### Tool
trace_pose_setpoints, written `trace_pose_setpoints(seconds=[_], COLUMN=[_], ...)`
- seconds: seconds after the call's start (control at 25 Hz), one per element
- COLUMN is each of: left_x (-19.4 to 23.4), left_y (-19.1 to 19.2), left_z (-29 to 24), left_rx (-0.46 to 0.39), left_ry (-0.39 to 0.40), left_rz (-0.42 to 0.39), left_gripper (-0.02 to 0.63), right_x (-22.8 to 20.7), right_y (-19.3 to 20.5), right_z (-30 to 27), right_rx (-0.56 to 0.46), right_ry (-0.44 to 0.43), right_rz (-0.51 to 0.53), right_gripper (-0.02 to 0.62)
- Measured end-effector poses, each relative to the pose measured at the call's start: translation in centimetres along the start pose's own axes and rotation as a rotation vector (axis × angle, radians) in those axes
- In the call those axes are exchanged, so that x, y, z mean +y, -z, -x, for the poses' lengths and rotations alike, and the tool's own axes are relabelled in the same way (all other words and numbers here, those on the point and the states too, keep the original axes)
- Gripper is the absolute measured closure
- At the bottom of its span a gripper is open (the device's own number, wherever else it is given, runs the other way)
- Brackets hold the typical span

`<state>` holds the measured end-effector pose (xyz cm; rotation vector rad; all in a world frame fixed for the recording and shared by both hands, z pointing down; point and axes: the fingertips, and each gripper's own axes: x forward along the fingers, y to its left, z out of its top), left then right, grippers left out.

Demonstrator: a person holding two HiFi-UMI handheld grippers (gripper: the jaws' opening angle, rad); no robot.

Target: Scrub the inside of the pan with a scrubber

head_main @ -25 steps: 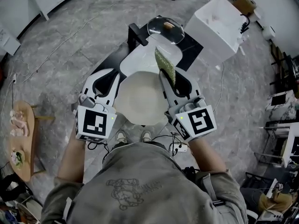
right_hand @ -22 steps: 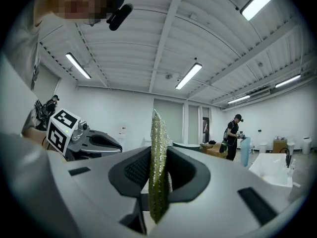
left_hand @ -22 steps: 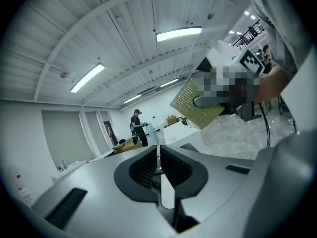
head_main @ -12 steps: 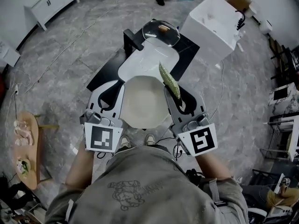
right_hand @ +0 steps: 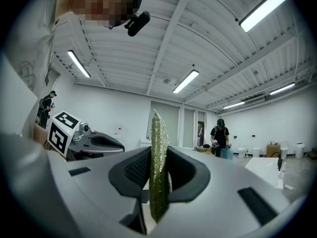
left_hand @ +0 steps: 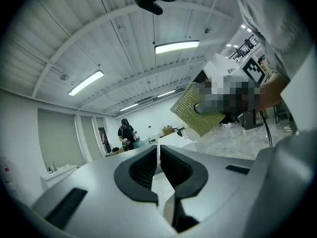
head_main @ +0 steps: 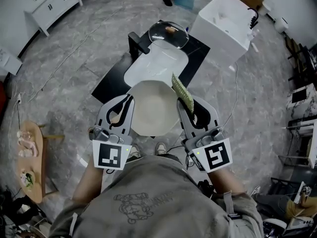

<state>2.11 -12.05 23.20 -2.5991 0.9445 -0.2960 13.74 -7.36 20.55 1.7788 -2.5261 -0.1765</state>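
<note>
Grey marbled floor [head_main: 64, 58], black table [head_main: 111, 81]. Cream pan [head_main: 153, 114] at table's near edge, between the two grippers. Left gripper [left_hand: 158, 155] jaws together, nothing held. Right gripper [right_hand: 158, 168] clamped on green scrubber [right_hand: 157, 148], edge-on, near pan's right rim.

i count two grippers in my hands, the left gripper [left_hand: 158, 155] and the right gripper [right_hand: 157, 157]. there is one pan [head_main: 152, 108], one scrubber [head_main: 181, 91], one glass lid [head_main: 168, 33], one white basin [head_main: 151, 66], one black table [head_main: 114, 81] and one other person [right_hand: 219, 133].
</note>
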Motion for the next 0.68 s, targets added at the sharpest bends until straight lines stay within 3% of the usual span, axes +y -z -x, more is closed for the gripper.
trace_pose_setpoints(seconds=[0.68], left_x=[-0.4], left_y=[-0.04], left_z=[0.46], left_rx=[0.009], left_ry=[-0.001], left_rz=[-0.009], left_gripper=[0.574], right_x=[-0.13], right_y=[0.23], right_z=[0.58], right_rx=[-0.001], right_ry=[-0.006], right_rz=[-0.001], right_gripper=[0.512])
